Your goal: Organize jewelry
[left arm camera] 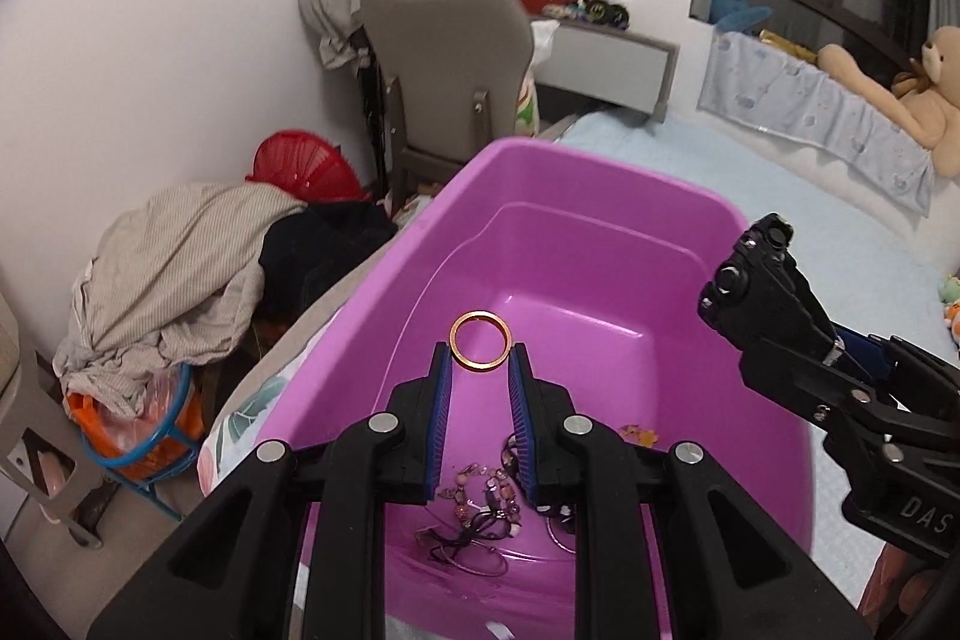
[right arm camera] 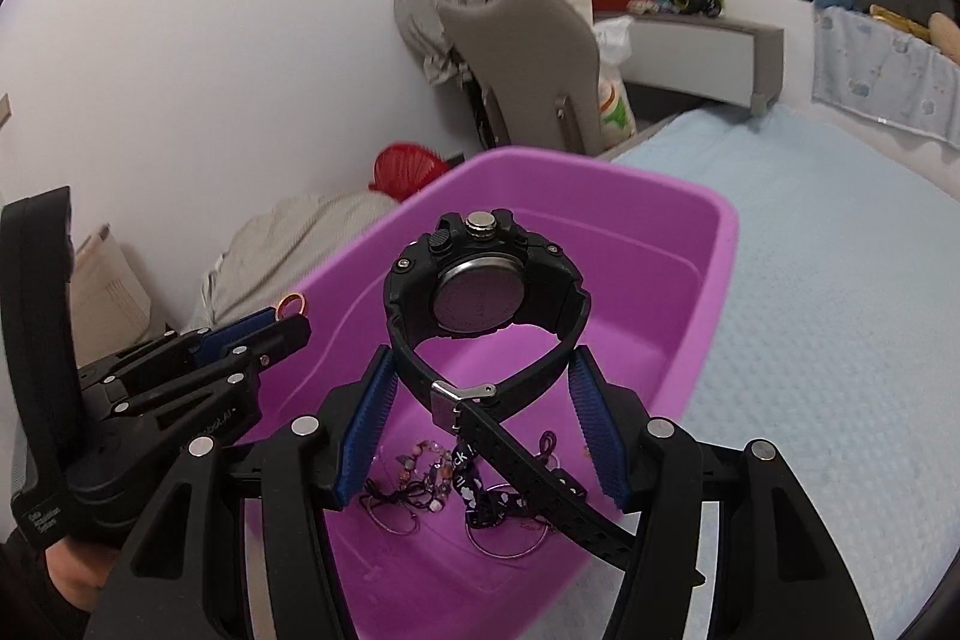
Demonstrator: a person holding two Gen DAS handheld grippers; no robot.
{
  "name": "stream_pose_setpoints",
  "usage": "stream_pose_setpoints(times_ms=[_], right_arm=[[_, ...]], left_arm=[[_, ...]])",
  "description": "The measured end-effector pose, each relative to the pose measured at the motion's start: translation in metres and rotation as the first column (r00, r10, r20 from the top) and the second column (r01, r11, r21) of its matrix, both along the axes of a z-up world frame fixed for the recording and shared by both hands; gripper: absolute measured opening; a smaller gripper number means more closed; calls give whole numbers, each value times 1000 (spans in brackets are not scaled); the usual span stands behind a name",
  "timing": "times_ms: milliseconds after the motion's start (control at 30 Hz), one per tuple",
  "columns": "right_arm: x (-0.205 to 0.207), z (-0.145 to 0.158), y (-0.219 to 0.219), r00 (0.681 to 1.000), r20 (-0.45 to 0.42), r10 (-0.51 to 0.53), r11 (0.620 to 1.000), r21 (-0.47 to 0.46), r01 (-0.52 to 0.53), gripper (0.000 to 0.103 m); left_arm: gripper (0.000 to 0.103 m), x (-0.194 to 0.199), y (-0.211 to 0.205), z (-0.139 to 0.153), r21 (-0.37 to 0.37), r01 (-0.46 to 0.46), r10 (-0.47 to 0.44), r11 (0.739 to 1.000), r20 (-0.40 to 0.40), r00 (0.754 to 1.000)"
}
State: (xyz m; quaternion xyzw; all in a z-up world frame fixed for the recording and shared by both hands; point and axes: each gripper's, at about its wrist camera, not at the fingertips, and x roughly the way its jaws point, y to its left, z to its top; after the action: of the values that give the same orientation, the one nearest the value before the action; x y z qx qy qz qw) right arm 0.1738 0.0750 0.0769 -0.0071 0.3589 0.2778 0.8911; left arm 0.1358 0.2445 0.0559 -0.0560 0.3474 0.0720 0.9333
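Left wrist view first: left hand-held gripper [left arm camera: 480,361] pinching a gold ring [left arm camera: 480,340] by its two sides at the very fingertips, held above the purple plastic tub [left arm camera: 708,208]. High over the tub floor, most likely so the ring can drop in with the rest. Down inside the tub, toward its near end: a beaded bracelet [left arm camera: 480,484] and thin dark cords in a loose heap. To the right of the tub, right hand-held gripper coming in from the side with a black wristwatch [left arm camera: 750,268].

Over to the right wrist view: right hand-held gripper [right arm camera: 483,370] clamped on the watch strap, pads against both sides of the buckled loop, case back facing the camera, loose strap tail hanging toward the tub. Gripped at the band, probably because the case is too bulky. Watch poised over the tub's middle. Tub resting on the light blue bed [right arm camera: 840,340]. Both pieces not yet in.
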Motion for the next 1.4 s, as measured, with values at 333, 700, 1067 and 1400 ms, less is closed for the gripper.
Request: stream_pose_setpoints(times_ms=[333, 700, 1067, 1400], right_arm=[[36, -34, 24, 998, -66, -14, 993, -116, 6, 57], [66, -40, 30, 994, -91, -63, 982, -181, 45, 65], [54, -35, 9, 992, -78, -103, 989, -110, 94, 77], [29, -26, 0, 994, -46, -104, 993, -68, 101, 77]], left_arm=[[19, 25, 7, -25, -14, -31, 30, 999, -91, 995], [29, 34, 10, -36, -14, -75, 72, 997, -152, 986], [86, 23, 10, -24, -21, -121, 118, 992, -114, 986], [89, 13, 10, -16, -21, -149, 146, 989, -99, 984]])
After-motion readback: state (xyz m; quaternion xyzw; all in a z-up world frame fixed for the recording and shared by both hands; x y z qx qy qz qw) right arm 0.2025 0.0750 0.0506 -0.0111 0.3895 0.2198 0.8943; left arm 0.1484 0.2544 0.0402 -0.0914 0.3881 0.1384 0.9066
